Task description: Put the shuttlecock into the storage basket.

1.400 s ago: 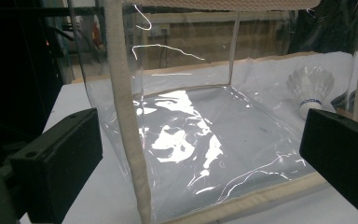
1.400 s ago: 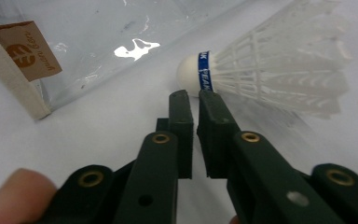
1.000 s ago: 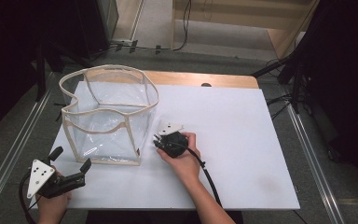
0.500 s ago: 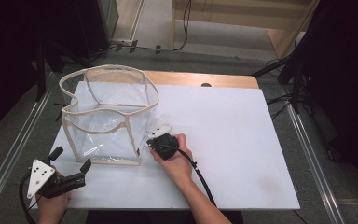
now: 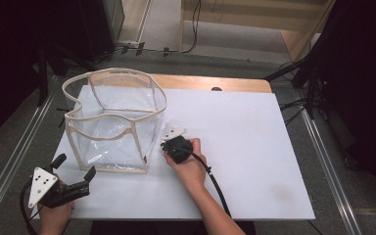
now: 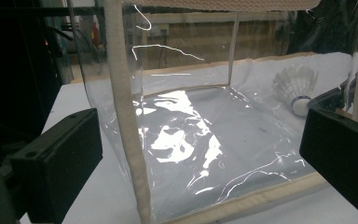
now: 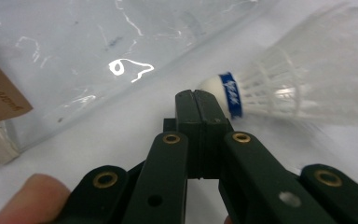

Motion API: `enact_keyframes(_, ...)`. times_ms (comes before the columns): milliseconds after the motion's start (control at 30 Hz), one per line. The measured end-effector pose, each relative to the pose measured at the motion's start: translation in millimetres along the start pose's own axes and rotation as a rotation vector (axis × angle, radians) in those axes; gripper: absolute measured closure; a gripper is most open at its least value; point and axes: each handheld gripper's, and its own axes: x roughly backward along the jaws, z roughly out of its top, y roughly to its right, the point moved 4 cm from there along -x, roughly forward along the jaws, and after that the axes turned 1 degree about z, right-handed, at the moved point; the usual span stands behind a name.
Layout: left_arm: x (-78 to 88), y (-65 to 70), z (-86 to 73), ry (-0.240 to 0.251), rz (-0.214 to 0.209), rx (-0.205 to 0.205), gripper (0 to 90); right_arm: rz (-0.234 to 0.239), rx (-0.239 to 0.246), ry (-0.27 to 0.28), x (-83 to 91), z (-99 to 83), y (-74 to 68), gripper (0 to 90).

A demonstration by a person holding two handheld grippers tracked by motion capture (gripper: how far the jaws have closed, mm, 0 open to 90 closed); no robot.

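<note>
A clear plastic bag [image 5: 108,138] with beige trim stands open on the left of the white board. A white shuttlecock [image 7: 303,86] with a blue band lies on its side beside the bag; its cork rests just past the tips of my right gripper [image 7: 198,95]. Those jaws are pressed together with nothing between them. In the high view the right gripper [image 5: 166,143] sits at the bag's near right corner. My left gripper [image 5: 75,166] is open at the board's near left corner and faces the bag [image 6: 126,116]. Through the bag's far wall the shuttlecock [image 6: 298,86] is visible.
The white board [image 5: 254,147] covers a wooden table [image 5: 210,83] and is bare to the right of my right hand. Metal rails run along both sides, with dark stands and cables on the floor beyond. A cardboard tag [image 7: 0,93] sits at the bag's corner.
My right hand has slid a little to the left, closer to the bag's corner. The left gripper and the bag have stayed where they were.
</note>
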Motion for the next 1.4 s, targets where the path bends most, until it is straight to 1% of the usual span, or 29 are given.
enact_keyframes(133, -0.2, 0.3, 0.0, -0.001, 0.001, -0.001, 0.0, -0.013, -0.014, -0.003, 5.3, -2.9, 9.9, 87.3)
enact_keyframes(200, -0.3, 0.4, -0.1, -0.001, 0.001, -0.002, 0.0, -0.006, -0.020, 0.000, 6.8, -3.7, 12.1, 87.3)
enact_keyframes(267, -0.5, 0.3, 0.0, -0.001, 0.001, -0.002, 0.0, 0.029, -0.009, 0.002, 6.5, -3.4, 7.1, 87.3)
enact_keyframes(300, -0.6, 0.4, 0.0, -0.001, 0.001, -0.001, 0.0, 0.039, 0.012, 0.004, 5.0, -2.5, 2.6, 87.3)
enact_keyframes(367, -0.8, 0.6, -0.1, -0.002, 0.002, -0.003, 0.0, 0.053, 0.030, -0.006, 0.5, -1.2, -7.3, 87.3)
enact_keyframes(400, -0.7, 0.7, -0.2, -0.003, 0.002, -0.005, 0.0, 0.054, 0.037, -0.001, -2.3, -0.1, -10.4, 87.3)
enact_keyframes(467, -0.5, 0.6, -0.2, -0.002, 0.001, -0.005, 0.0, 0.049, 0.025, 0.002, -7.2, 1.9, -14.1, 87.3)
enact_keyframes(567, -0.2, 0.2, -0.1, -0.001, 0.000, 0.000, 0.0, 0.030, 0.002, 0.007, -13.4, 4.6, -13.5, 87.3)
enact_keyframes(600, -0.3, 0.0, -0.1, -0.001, 0.000, 0.000, 0.0, 0.013, -0.010, 0.001, -14.3, 4.7, -12.6, 87.3)
enact_keyframes(733, -0.4, 0.0, 0.0, 0.000, 0.000, -0.001, 0.0, -0.004, -0.035, 0.008, -14.9, 4.3, -5.7, 87.3)
enact_keyframes(767, -0.3, -0.2, 0.0, 0.000, -0.001, 0.000, 0.0, -0.006, -0.048, 0.008, -14.6, 4.1, -4.3, 87.3)
enact_keyframes(867, -0.1, -0.3, 0.0, 0.000, -0.001, 0.000, 0.0, -0.016, -0.053, 0.007, -13.8, 3.3, 1.8, 87.3)
enact_keyframes(967, -0.2, 0.2, 0.1, 0.001, 0.000, 0.000, 0.0, -0.031, -0.070, 0.004, -12.1, 1.5, 8.8, 87.3)
enact_keyframes(1067, -0.1, 0.1, 0.1, 0.001, 0.000, 0.001, 0.0, -0.038, -0.079, 0.002, -10.3, -0.6, 16.7, 87.3)
enact_keyframes(1267, 0.1, -0.1, 0.1, 0.002, -0.001, 0.001, 0.0, -0.074, -0.108, -0.002, -4.6, -5.8, 35.2, 87.3)
enact_keyframes(1300, 0.1, -0.1, 0.1, 0.002, -0.001, 0.002, 0.0, -0.080, -0.103, -0.001, -4.0, -6.9, 38.9, 87.3)
enact_keyframes(1367, 0.2, -0.1, 0.1, 0.003, 0.000, 0.003, 0.0, -0.090, -0.121, -0.007, -1.6, -9.5, 44.7, 87.3)
enact_keyframes(1400, 0.2, -0.2, 0.1, 0.002, 0.000, 0.002, 0.0, -0.093, -0.119, -0.004, -0.9, -10.7, 48.0, 87.3)
